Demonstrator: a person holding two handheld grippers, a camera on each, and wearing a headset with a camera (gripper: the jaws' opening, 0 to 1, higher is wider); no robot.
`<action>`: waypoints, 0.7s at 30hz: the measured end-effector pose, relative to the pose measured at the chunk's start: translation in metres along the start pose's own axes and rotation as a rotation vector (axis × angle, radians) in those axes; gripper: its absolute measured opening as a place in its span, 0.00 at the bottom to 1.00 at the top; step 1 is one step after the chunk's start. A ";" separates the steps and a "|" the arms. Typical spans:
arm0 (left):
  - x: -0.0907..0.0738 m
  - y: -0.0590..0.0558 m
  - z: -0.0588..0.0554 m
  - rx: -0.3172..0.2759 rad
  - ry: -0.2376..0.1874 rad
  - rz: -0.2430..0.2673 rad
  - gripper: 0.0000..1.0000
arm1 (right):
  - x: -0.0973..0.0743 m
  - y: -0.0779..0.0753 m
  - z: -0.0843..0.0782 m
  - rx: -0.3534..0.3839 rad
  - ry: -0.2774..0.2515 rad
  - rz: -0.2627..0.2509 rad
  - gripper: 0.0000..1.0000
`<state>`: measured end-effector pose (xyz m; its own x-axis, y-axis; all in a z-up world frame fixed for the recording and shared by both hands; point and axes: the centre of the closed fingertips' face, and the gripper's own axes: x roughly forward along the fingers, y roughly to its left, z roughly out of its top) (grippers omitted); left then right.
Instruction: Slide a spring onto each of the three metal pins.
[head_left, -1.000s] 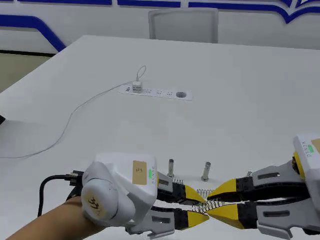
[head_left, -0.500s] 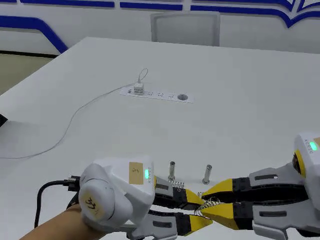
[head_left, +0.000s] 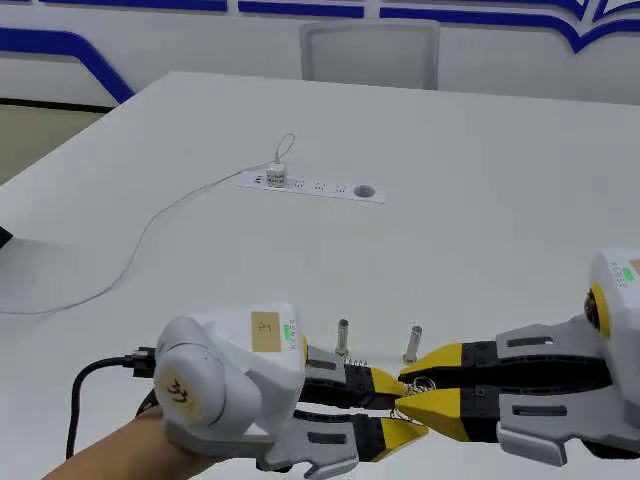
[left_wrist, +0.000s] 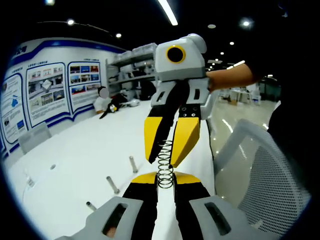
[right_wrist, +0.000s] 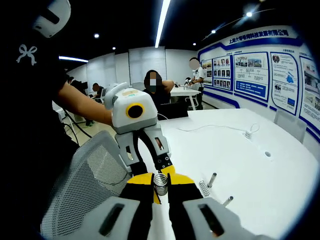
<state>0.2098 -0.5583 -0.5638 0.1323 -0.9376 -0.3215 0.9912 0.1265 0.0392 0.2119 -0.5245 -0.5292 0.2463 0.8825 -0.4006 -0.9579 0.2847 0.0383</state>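
A small steel spring (left_wrist: 165, 165) is pinched at both ends, its coils running from my left gripper (left_wrist: 165, 179) up into my right gripper (left_wrist: 164, 161). Seen end-on, the spring (right_wrist: 160, 184) sits between the yellow tips of the right gripper (right_wrist: 160, 189), with the left gripper (right_wrist: 159, 172) facing it. In the head view the two grippers meet tip to tip, left (head_left: 408, 412) and right (head_left: 402, 388), above the table's front edge. Two metal pins (head_left: 343, 335) (head_left: 412, 343) stand upright just behind them. A loose spring (head_left: 356, 362) lies by the pins.
A white power strip (head_left: 312, 185) with a plug and a thin cable (head_left: 150, 225) lies mid-table. A grey chair (head_left: 368, 50) stands at the far edge. A white mesh chair (right_wrist: 95, 175) is close behind the left gripper. People sit at desks in the background.
The two grippers have drawn closer together and lifted a little. The spring that showed stretched between their tips is now mostly covered by the overlapping yellow jaws.
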 end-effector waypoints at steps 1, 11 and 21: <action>-0.001 0.000 0.001 -0.003 -0.008 0.002 0.12 | 0.000 0.000 0.001 0.003 -0.004 -0.001 0.10; -0.014 0.021 -0.008 -0.034 -0.001 0.109 0.37 | -0.008 -0.015 0.002 0.005 -0.006 -0.054 0.10; -0.037 0.040 -0.029 -0.099 0.009 0.234 0.66 | -0.046 -0.084 -0.011 0.044 0.027 -0.282 0.10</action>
<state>0.2442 -0.5090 -0.5780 0.3574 -0.8762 -0.3234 0.9284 0.3709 0.0211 0.2799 -0.5929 -0.5243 0.4976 0.7558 -0.4255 -0.8445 0.5341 -0.0388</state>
